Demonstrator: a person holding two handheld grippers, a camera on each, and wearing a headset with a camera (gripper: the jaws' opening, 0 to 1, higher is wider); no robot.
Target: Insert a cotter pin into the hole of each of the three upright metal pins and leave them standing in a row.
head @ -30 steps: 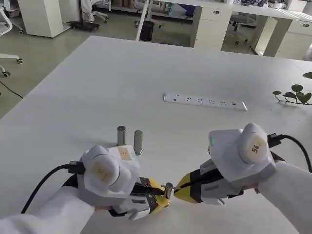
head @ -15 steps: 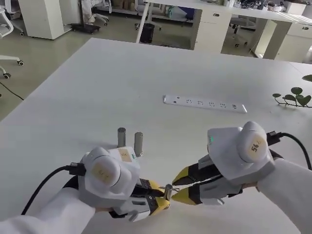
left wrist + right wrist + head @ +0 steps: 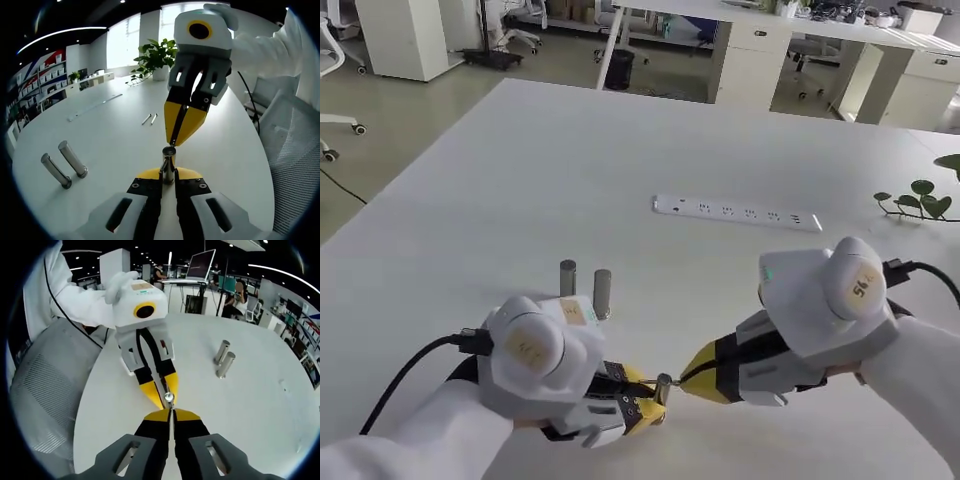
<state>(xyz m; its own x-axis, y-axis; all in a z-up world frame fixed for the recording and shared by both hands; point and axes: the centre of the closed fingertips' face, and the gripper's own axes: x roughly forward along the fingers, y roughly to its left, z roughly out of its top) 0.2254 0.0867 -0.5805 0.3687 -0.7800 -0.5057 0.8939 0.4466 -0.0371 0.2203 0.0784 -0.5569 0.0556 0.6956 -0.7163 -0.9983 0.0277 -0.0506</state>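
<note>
A short metal pin (image 3: 168,162) stands between the jaws of my left gripper (image 3: 168,176), which is shut on it low over the table. My right gripper (image 3: 170,413) is shut on a thin cotter pin (image 3: 170,424), and its yellow tips meet the head of the held metal pin (image 3: 169,397). In the head view the left gripper (image 3: 652,397) and right gripper (image 3: 686,380) face each other tip to tip at the held pin (image 3: 663,383). Two more metal pins (image 3: 567,277) (image 3: 603,292) stand upright side by side just beyond the left gripper.
Two loose cotter pins (image 3: 150,119) lie on the white table (image 3: 620,160) towards a potted plant (image 3: 155,55). A white power strip (image 3: 737,211) lies across the middle. Plant leaves (image 3: 920,197) reach in at the right edge. Desks and chairs stand beyond the table.
Half a second ago the right gripper's jaws stood apart at the held pin's head; now they are shut together there. The left gripper and the two standing pins have stayed in place.
</note>
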